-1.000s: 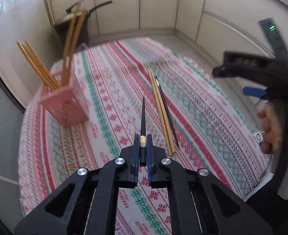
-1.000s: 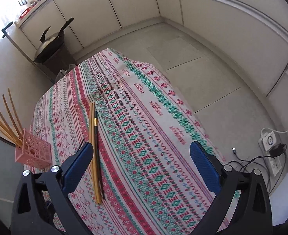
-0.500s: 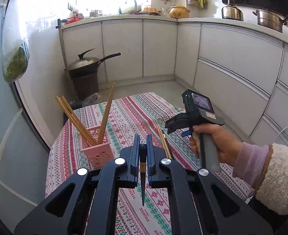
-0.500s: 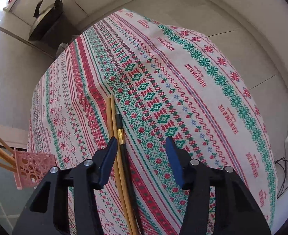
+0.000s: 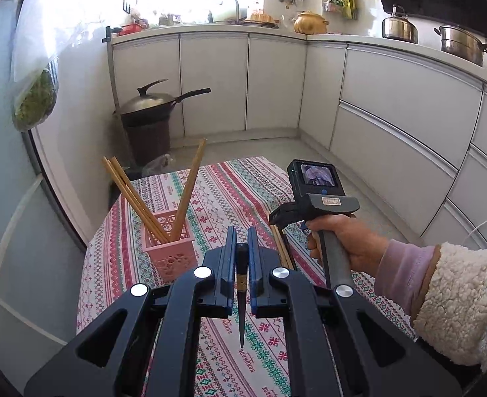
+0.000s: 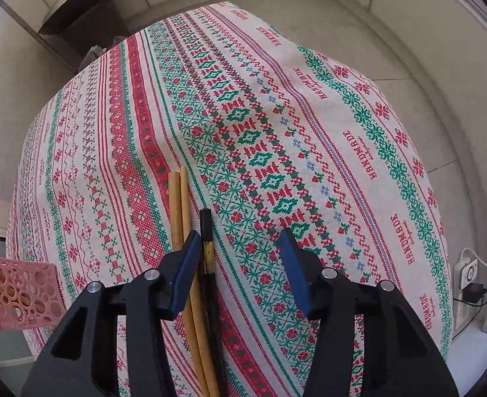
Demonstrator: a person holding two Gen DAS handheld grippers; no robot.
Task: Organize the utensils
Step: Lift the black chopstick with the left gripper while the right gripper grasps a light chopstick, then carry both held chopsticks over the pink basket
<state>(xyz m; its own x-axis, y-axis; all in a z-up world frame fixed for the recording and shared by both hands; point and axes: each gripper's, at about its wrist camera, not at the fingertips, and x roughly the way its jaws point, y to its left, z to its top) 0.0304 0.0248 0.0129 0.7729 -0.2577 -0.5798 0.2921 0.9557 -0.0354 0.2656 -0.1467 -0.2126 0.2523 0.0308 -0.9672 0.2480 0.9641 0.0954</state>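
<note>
over by the pink basket (image 5: 170, 248) the left gripper (image 5: 242, 258) has its fingers pinched tight on a black chopstick (image 5: 242, 297), tip hanging down above the table (image 5: 230, 185). the right gripper (image 6: 240, 258) hovers about half spread over the leftover chopsticks (image 6: 180, 205) on the cloth, nothing gripped yet, having just narrowed from wide. my worry: one finger (image 6: 185, 266) sits right over the wooden pair while the black one (image 6: 206, 231) lies just beside it, so closing here could grab a mismatched bunch or scatter them. also the held stick could pivot and miss the basket.
</note>
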